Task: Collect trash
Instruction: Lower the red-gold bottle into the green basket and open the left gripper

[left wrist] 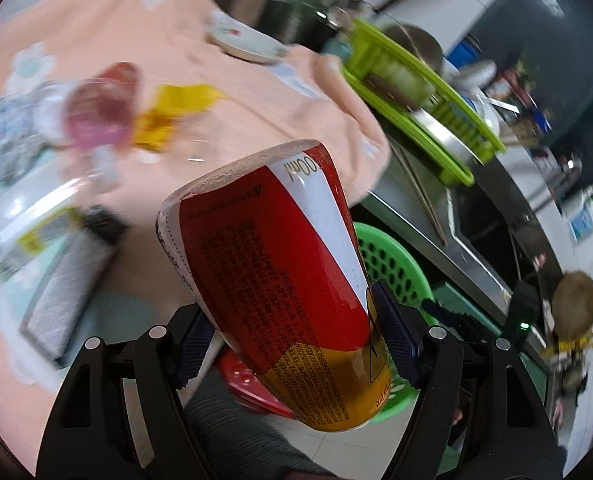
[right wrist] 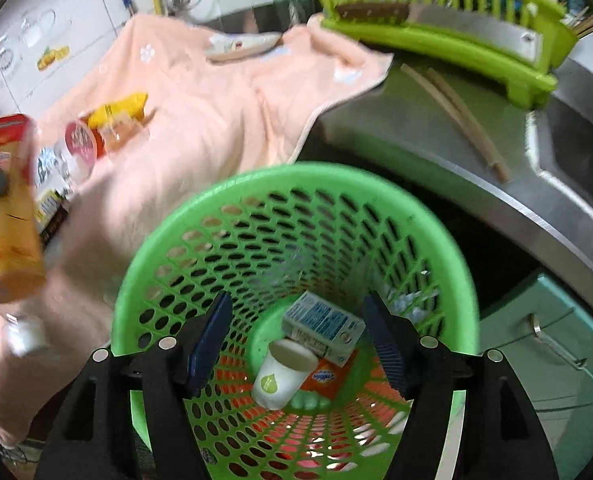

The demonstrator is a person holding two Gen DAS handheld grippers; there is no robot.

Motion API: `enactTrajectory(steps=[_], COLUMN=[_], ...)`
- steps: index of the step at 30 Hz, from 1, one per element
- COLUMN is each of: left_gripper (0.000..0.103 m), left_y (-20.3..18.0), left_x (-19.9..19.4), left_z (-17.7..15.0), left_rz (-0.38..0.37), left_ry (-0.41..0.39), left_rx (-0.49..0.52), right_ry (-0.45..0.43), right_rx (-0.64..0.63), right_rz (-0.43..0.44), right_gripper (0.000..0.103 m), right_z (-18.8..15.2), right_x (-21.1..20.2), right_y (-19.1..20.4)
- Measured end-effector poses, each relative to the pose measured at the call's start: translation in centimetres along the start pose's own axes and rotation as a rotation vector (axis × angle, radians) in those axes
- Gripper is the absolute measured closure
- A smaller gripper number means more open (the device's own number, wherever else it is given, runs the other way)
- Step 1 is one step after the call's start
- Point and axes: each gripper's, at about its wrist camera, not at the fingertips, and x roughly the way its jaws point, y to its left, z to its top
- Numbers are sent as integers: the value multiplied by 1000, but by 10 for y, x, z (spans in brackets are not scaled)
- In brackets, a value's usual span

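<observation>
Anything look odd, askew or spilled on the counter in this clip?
Yes: a pair of chopsticks lies loose on the steel counter rather than in the green rack. Litter sits on the peach towel: a tipped pink-lidded cup. No spill shows.

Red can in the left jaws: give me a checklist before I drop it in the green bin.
1. Red can clamped between left gripper pads: ok.
2. Right gripper jaws empty: ok.
3. Green bin has room above the paper cup and carton: ok.
4. Can over the bin mouth: not ok, off to its side.
5. Right gripper clear of the drop path: not ok, above the bin.
</observation>
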Motion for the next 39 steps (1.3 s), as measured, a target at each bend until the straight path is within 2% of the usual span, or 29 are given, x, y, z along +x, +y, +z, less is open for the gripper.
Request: enactTrajectory(steps=[8,12,21,31,33,39], left_gripper=[30,30,29,28,28,26], left_y=[-51,-65,-86,-78,-74,-80], left_x=[81,122,188,224,227,224], left_z=[-13,-26,-52,-64,-62,-65], left_rz=[-2,-16,-1,9,-13,-16], left_ry=[122,203,303,370,383,370], left_rx=[86,92,112,82,60,99], right_ry=[-93,-106,-111,-99,-98,-101], right_rx=[48,83,118,140,140,137], right_rz=[-20,-19,-13,-2,2,4], right_gripper=[37,37,37,37,37,37], right_z=[0,-5,-17,-23,-23,-22], right_x=[-31,-36,-35,-30,-30,-30], right_y=[-26,-40,-53,-58,-57,-55])
